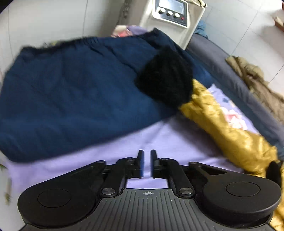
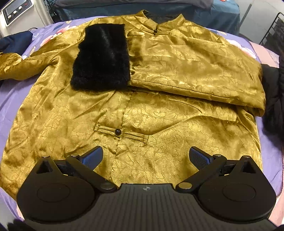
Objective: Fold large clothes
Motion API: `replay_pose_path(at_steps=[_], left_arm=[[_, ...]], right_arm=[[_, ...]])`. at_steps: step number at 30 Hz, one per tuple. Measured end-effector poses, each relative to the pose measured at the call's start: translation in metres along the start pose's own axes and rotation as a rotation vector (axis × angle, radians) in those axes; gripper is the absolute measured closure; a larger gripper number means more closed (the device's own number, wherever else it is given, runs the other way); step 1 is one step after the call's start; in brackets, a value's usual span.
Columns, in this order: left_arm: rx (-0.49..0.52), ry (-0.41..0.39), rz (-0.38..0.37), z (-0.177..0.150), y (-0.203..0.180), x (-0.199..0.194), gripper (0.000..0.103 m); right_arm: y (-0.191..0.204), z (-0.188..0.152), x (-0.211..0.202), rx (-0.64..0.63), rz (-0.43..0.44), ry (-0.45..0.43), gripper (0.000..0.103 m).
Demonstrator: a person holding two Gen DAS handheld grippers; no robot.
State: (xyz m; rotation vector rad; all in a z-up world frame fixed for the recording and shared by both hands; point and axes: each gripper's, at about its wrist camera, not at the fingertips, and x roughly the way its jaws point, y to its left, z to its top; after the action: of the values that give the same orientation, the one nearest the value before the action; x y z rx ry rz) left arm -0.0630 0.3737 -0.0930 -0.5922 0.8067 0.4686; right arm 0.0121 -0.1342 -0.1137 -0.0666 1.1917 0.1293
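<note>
A gold satin jacket [image 2: 159, 113] lies flat on a lilac sheet [image 2: 10, 92], front up. Its right sleeve is folded across the chest and ends in a black fur cuff [image 2: 103, 56]. The left sleeve [image 2: 10, 64] still lies stretched out to the left. My right gripper [image 2: 145, 156] is open and empty above the jacket's hem. In the left wrist view the outstretched gold sleeve [image 1: 221, 120] with a black fur cuff [image 1: 166, 78] lies over a navy garment [image 1: 71, 92]. My left gripper [image 1: 147, 160] is nearly shut with nothing between its pads, above the lilac sheet [image 1: 159, 138].
A white machine with knobs [image 1: 170, 16] stands behind the bed. An olive garment [image 1: 257, 83] lies on the floor beyond the grey bed edge [image 1: 230, 74]. Black cloth [image 2: 273, 96] lies at the jacket's right. A wire rack [image 2: 275, 30] stands far right.
</note>
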Motion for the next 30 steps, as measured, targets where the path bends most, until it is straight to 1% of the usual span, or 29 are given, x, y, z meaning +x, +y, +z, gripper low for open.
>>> replay_pose_path(at_steps=[1,2,5,6,9,12,14,17,19,21,22,23,24,25,27,30], left_arm=[[-0.031,0.007,-0.031,0.005,0.0,0.007,0.01],[-0.06,0.009,-0.054,0.013,-0.005,0.013,0.0],[-0.132,-0.058,-0.112,0.031,-0.02,0.026,0.0],[-0.15,-0.067,-0.122,0.042,-0.026,0.032,0.0],[-0.185,-0.058,-0.112,0.064,-0.038,0.053,0.0],[-0.222,-0.025,-0.086,0.08,-0.043,0.072,0.0],[-0.272,0.013,-0.062,0.085,-0.043,0.089,0.0],[-0.376,0.048,-0.064,0.084,-0.036,0.113,0.0],[-0.45,0.028,-0.08,0.081,-0.03,0.118,0.0],[-0.515,-0.016,-0.112,0.077,-0.025,0.117,0.0],[-0.535,-0.034,-0.116,0.076,-0.024,0.116,0.0],[-0.536,-0.041,-0.113,0.075,-0.024,0.114,0.004],[-0.52,-0.042,-0.106,0.076,-0.025,0.112,0.015],[-0.492,-0.047,-0.106,0.077,-0.027,0.11,0.016],[-0.417,-0.059,-0.108,0.08,-0.034,0.102,0.024],[-0.295,-0.071,-0.087,0.089,-0.048,0.089,0.03]], right_arm=[[0.0,0.001,0.0,-0.003,-0.004,0.002,0.0],[0.001,0.002,0.0,-0.007,-0.006,0.001,0.0],[0.004,0.005,0.001,-0.022,-0.003,0.003,0.0],[0.006,0.006,0.001,-0.029,-0.003,0.002,0.0],[0.011,0.007,-0.001,-0.047,-0.001,-0.008,0.0],[0.012,0.005,-0.004,-0.056,0.0,-0.016,0.0],[0.01,0.001,-0.006,-0.047,-0.007,-0.013,0.0],[0.003,-0.005,-0.008,-0.008,-0.022,-0.003,0.0],[-0.003,-0.009,-0.008,0.017,-0.038,0.006,0.0],[-0.008,-0.013,-0.008,0.039,-0.058,0.015,0.001],[-0.011,-0.014,-0.008,0.05,-0.067,0.019,0.001],[-0.013,-0.016,-0.008,0.061,-0.073,0.021,0.0],[-0.015,-0.017,-0.009,0.072,-0.079,0.021,0.0],[-0.016,-0.018,-0.009,0.079,-0.084,0.023,0.0],[-0.018,-0.02,-0.009,0.087,-0.092,0.025,0.0],[-0.018,-0.023,-0.009,0.09,-0.094,0.031,0.001]])
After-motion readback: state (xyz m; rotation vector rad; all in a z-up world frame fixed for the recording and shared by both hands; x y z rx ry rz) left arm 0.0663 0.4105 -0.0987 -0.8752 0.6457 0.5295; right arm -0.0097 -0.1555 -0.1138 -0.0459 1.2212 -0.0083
